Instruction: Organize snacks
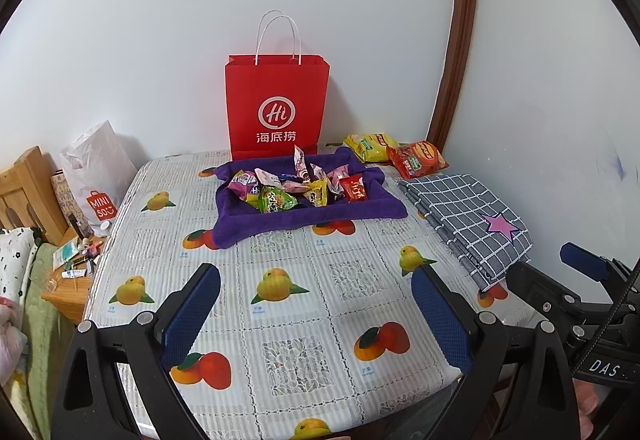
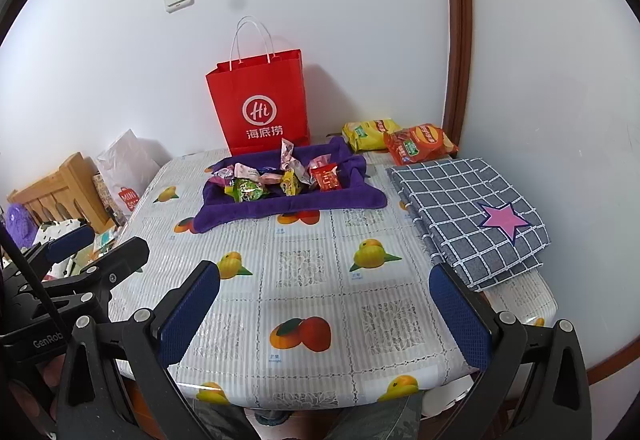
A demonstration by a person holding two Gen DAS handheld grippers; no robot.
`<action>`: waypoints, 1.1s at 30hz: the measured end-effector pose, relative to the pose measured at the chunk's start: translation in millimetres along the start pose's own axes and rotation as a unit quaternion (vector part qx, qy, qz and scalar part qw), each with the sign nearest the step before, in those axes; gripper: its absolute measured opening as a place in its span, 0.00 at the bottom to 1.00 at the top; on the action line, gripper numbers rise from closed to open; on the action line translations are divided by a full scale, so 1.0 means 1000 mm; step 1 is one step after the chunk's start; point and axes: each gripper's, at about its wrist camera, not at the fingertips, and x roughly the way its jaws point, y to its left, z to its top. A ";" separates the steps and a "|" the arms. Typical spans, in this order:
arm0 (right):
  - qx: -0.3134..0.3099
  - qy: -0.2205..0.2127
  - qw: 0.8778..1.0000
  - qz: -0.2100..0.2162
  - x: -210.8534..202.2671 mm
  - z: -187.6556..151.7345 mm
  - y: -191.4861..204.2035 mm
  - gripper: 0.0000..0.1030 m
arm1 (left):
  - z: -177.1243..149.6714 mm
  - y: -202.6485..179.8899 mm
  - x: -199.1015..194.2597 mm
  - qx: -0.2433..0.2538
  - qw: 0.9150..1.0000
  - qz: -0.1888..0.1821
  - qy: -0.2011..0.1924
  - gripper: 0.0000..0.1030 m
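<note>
The counter (image 1: 280, 304) wears a fruit-print cover. At its far edge a red paper bag (image 1: 276, 104) stands against the wall. A folded checked cloth (image 2: 472, 216) lies at the right. A purple towel (image 1: 304, 212) holds a heap of small snacks (image 1: 296, 188), with two chip bags (image 2: 400, 140) near it. The left claw (image 1: 316, 308) and right claw (image 2: 324, 312) are both spread and empty, above the near edge

wrapped snacks (image 1: 292, 186) heaped on purple towel (image 1: 304, 218)
</note>
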 end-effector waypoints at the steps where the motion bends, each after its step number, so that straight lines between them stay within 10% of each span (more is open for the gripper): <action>1: -0.001 0.000 1.000 0.000 0.000 0.000 0.000 1.00 | 0.000 0.000 0.000 0.000 1.000 0.000 0.001 0.94; 33: 0.000 -0.003 1.000 0.006 -0.004 -0.001 0.002 1.00 | -0.002 0.002 0.000 0.000 1.000 -0.001 0.000 0.94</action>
